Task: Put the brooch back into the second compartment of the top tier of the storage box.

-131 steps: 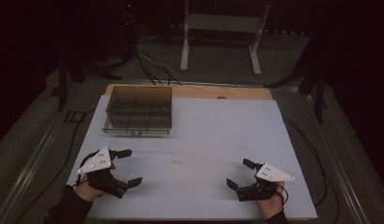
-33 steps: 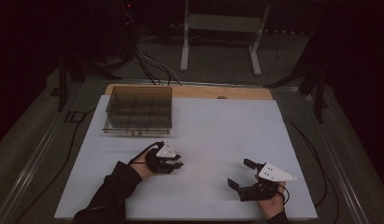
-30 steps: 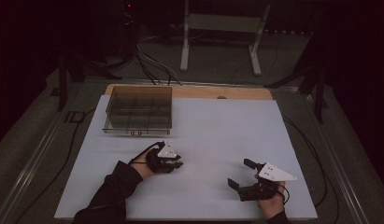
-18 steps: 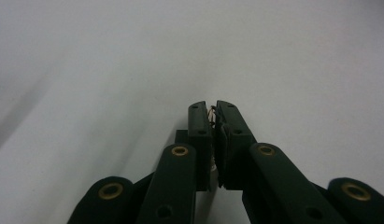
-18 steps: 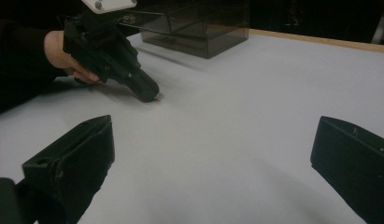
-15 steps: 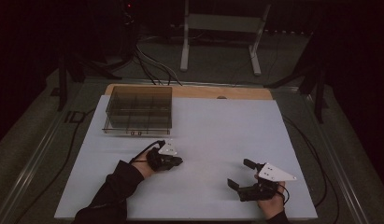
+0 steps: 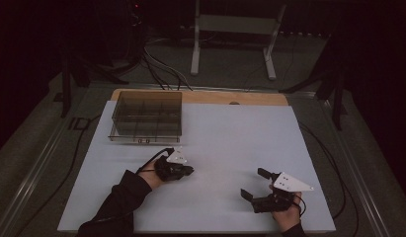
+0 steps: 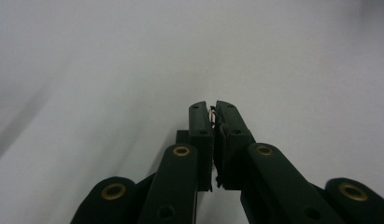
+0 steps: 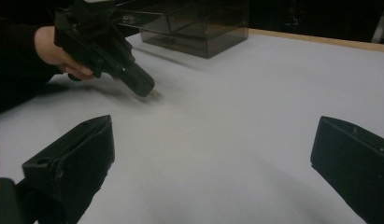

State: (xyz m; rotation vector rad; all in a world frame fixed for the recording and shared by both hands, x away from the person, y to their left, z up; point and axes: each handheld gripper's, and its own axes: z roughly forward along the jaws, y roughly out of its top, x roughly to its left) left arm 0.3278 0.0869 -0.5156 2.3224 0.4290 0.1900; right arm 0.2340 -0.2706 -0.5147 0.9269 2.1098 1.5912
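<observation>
My left gripper point(image 7: 189, 171) is at the middle of the white table, tips down at the surface. Its jaws are shut on a small pale piece point(image 8: 212, 113), of which only a sliver shows between the pads. From the right gripper view, that left gripper point(image 9: 149, 90) slants down with the small piece point(image 9: 154, 94) at its tip, touching or just above the table. My right gripper point(image 7: 254, 183) rests near the front right with its jaws wide open and nothing between them. Its own open jaws frame bare table point(image 9: 213, 154).
A smoky clear compartment box point(image 7: 147, 116) stands at the back left of the white table top point(image 7: 240, 133), also seen far off point(image 9: 199, 23). A wooden edge point(image 7: 250, 98) runs along the back. Cables trail on the floor around the table.
My left gripper came from the front left corner to the table's middle and shut on the small pale piece that lay there. The right gripper has stayed put.
</observation>
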